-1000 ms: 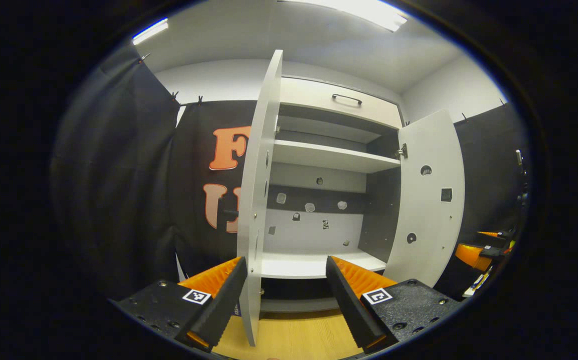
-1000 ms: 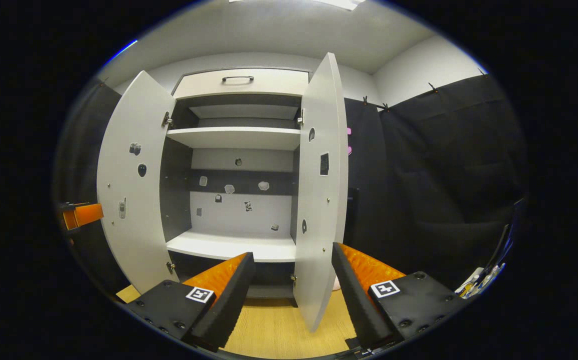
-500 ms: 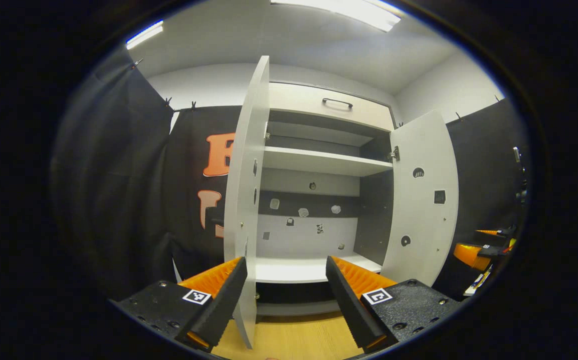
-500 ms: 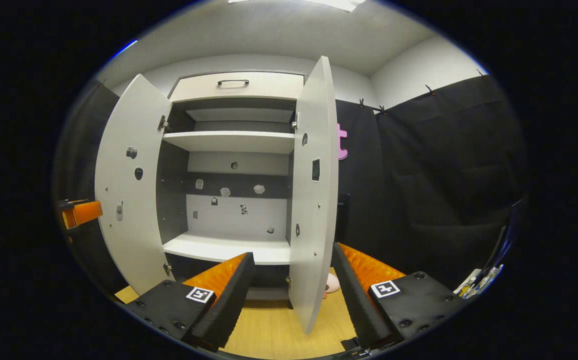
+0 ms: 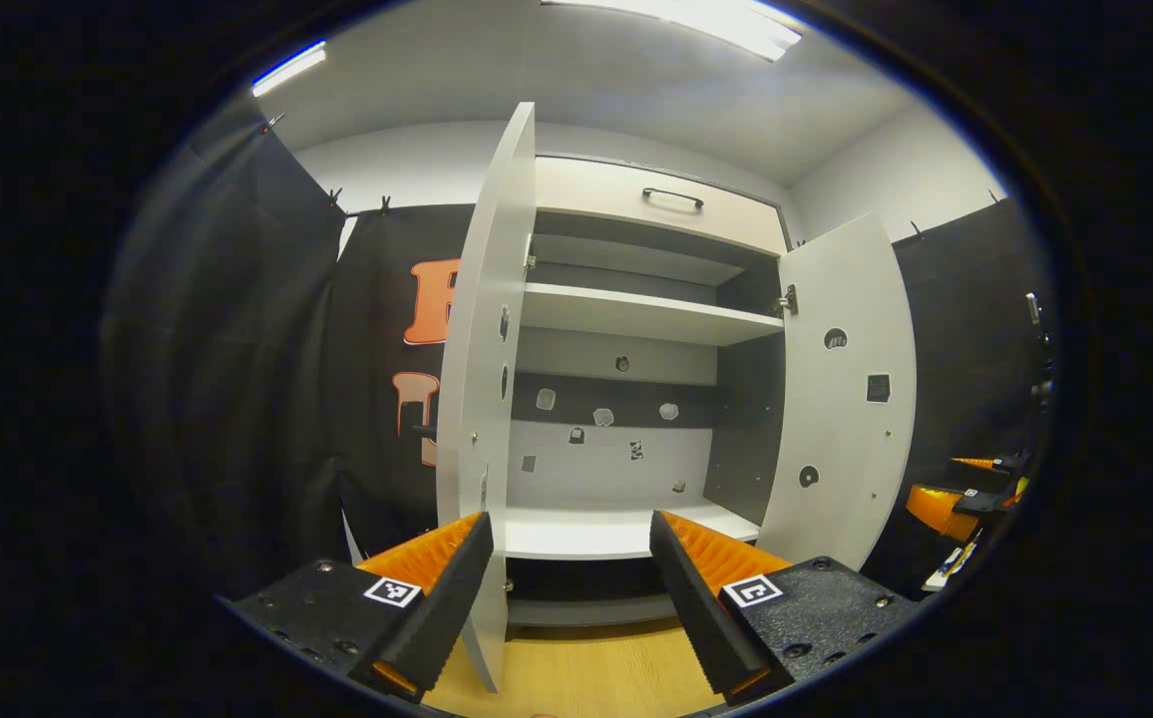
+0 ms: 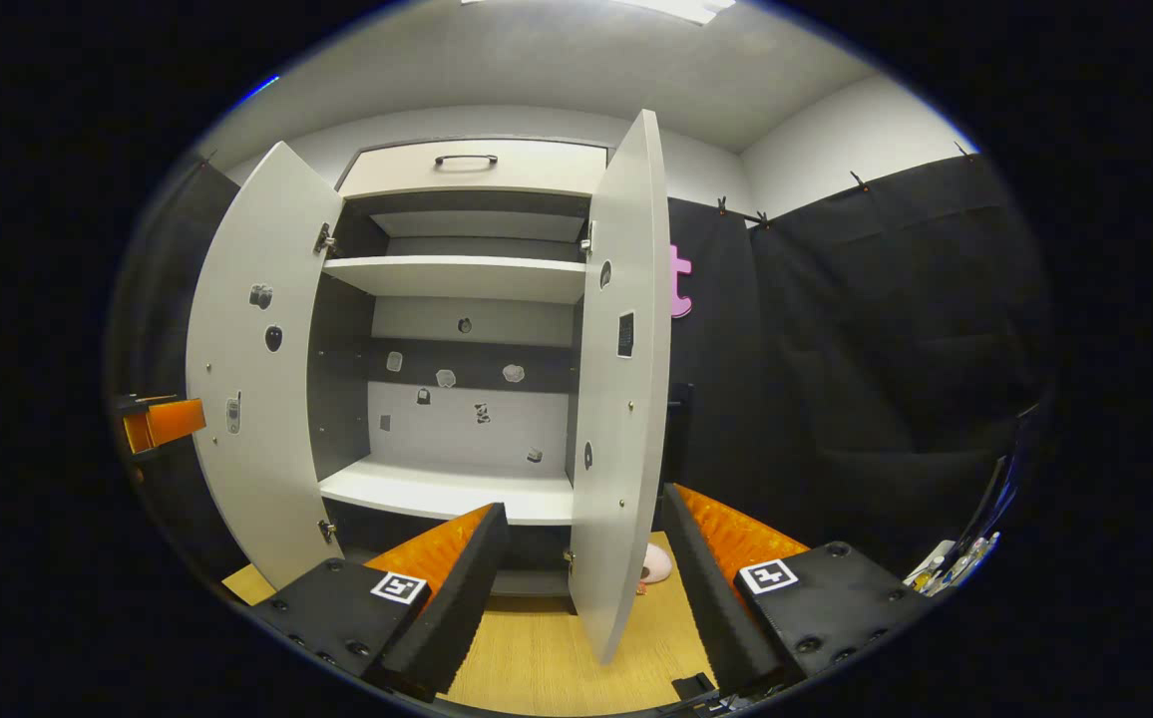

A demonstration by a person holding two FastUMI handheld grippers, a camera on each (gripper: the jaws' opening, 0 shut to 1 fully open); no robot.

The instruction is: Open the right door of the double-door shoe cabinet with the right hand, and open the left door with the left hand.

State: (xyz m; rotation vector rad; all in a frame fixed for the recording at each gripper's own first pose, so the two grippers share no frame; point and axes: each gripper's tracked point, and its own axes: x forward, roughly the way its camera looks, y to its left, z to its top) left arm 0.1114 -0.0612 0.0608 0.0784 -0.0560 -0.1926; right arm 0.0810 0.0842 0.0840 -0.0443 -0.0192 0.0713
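Before both wide-open, empty grippers (image 5: 571,588) (image 6: 584,588), cabinet doors (image 5: 472,399) (image 6: 621,399) stand seemingly untouched.

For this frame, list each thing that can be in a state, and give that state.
Left door: swung open.
Right door: swung open.
Top drawer: closed.
Cabinet shelves: bare.
Left gripper: open, straddling the left door's edge.
Right gripper: open, straddling the right door's edge.

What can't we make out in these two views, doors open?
- Small stickers on the white shoe cabinet's back panel, both views: too small to read.
- Pale round object on the wood floor, right gripper view: half hidden behind the white right door.
- White left door outer face, left gripper view: seen edge-on.
- Cabinet top drawer contents: shut behind its front.
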